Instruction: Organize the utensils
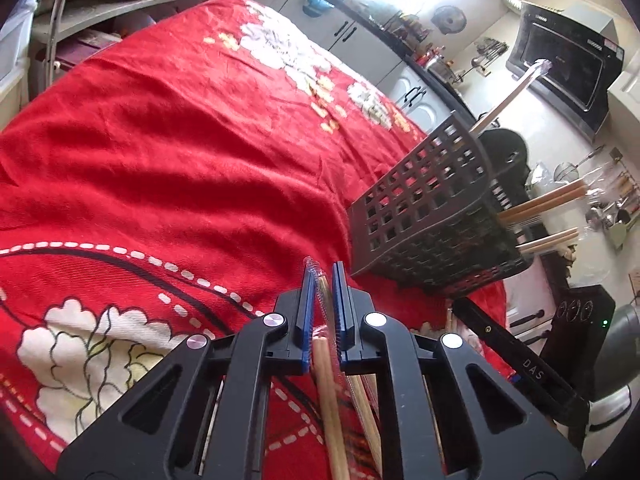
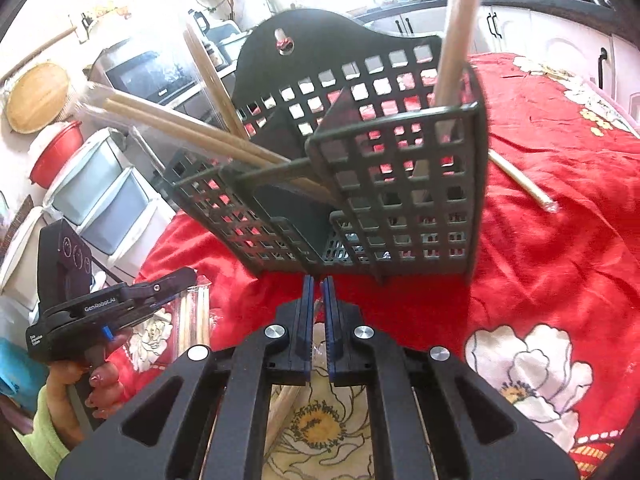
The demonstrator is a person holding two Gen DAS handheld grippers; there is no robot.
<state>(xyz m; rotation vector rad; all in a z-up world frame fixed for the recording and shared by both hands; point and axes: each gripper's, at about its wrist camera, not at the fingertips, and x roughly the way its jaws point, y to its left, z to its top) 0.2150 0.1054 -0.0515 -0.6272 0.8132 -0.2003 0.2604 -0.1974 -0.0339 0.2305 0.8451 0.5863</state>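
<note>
The left hand-held gripper (image 1: 324, 280) is clenched on a clear-wrapped pair of wooden chopsticks (image 1: 326, 364), whose long axis runs along the fingers, the crimped wrapper end poking out past the blue pads toward 12 o'clock and the pale sticks trailing back under the gripper toward 6. The right hand-held gripper (image 2: 318, 292) has its jaws nearly together on a scrap of clear wrapping (image 2: 318, 350); a wooden stick slants away beneath it toward 7 o'clock, though whether the two belong together I cannot tell. Just beyond both stands the dark grid utensil basket (image 2: 400, 184) on the red flowered cloth (image 1: 180, 140) of the bench. Wrapped pairs lean out of its compartments: toward 10 o'clock in the right view, toward 2 o'clock in the left. Only the right view shows the basket's inner dividers, a loose wrapped stick (image 2: 524, 184) lying on the cloth at 3 o'clock pointing toward 5, and the person's hand (image 2: 100, 384) gripping the left tool's handle. Only the left view shows the wide bare cloth beyond the basket.
</note>
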